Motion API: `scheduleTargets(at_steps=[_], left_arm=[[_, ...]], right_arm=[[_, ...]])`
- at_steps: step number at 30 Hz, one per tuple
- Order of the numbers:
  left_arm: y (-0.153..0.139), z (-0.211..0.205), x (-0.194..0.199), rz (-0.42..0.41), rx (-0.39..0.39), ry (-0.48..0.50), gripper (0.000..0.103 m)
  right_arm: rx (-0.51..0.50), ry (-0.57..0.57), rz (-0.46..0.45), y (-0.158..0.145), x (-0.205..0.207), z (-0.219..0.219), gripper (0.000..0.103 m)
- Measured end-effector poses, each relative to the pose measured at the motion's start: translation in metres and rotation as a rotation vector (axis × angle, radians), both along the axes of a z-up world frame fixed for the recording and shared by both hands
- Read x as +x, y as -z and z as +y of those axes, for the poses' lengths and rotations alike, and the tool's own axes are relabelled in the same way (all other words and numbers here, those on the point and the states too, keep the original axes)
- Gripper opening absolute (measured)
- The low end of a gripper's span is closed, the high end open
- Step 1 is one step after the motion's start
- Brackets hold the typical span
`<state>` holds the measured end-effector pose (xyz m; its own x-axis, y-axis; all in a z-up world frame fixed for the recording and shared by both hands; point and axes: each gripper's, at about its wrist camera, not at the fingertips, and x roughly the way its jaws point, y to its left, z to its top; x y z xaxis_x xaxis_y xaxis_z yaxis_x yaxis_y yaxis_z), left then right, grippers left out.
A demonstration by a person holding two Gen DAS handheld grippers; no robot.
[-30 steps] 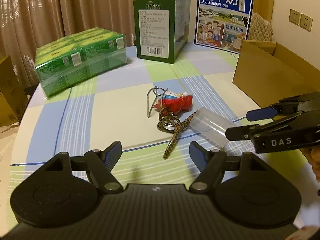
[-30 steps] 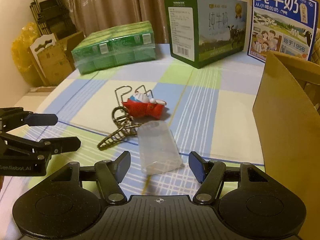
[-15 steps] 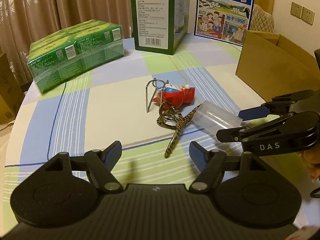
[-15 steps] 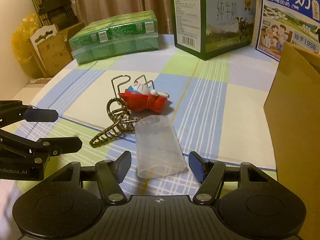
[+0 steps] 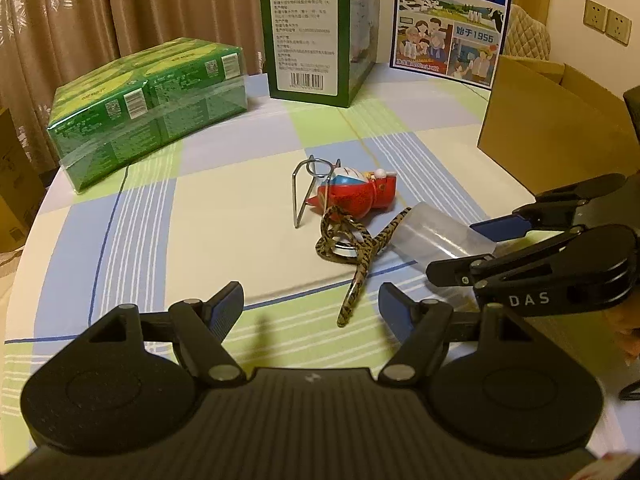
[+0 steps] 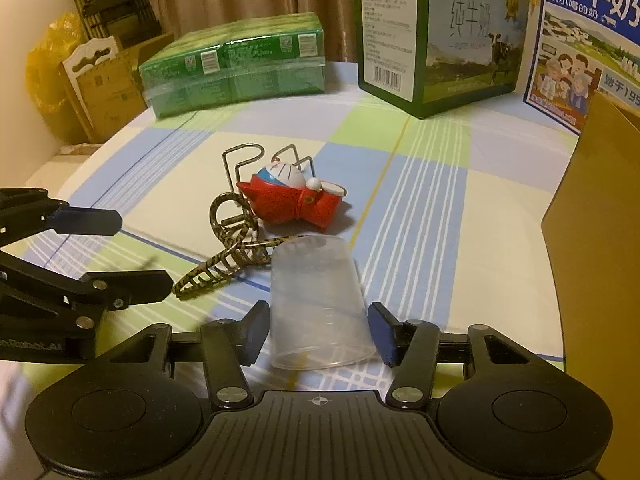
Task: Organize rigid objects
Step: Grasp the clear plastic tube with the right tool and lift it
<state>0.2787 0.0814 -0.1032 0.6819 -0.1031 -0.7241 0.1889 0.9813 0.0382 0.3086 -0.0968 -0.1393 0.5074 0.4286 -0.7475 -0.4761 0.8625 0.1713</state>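
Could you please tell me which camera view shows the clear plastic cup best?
The right wrist view: the clear plastic cup lies whole on its side between the closing right gripper fingers. The left wrist view shows only its far end; the right gripper hides the rest.

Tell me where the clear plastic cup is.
The clear plastic cup lies on its side between the closing right hand-held gripper jaws, beside the hair claw.

"TERUN" on green carton [image 5: 316,36]; "1956" on blue poster [image 5: 450,20]; "DAS" on right gripper [image 5: 460,248].
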Motion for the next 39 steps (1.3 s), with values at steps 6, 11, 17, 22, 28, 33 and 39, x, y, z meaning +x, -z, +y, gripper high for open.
scheduleTargets(at_steps=[6,11,17,22,28,33,39], left_arm=[[0.008,-0.008,0.007,0.008,0.000,0.049,0.056],[0.017,-0.019,0.013,0.003,0.020,0.089,0.035],[0.025,-0.021,0.021,0.022,0.007,0.078,0.012],[0.021,-0.019,0.011,0.036,-0.025,0.040,0.006],[0.016,-0.028,-0.030,0.066,-0.027,0.016,0.003],[0.007,-0.035,-0.065,0.041,-0.039,-0.007,0.003],[-0.003,-0.041,-0.076,-0.053,0.012,-0.022,0.036]], right_arm=[[-0.005,0.058,0.006,-0.011,0.005,-0.008,0.050],[-0.014,0.111,0.028,-0.011,0.010,-0.020,0.050],[0.001,0.132,0.063,-0.008,0.014,-0.030,0.050],[0.001,0.130,0.083,-0.005,0.014,-0.030,0.050],[-0.016,0.109,0.127,-0.009,-0.002,-0.034,0.050],[-0.023,0.113,0.161,-0.012,-0.024,-0.047,0.050],[0.000,0.139,0.189,-0.017,-0.053,-0.065,0.050]])
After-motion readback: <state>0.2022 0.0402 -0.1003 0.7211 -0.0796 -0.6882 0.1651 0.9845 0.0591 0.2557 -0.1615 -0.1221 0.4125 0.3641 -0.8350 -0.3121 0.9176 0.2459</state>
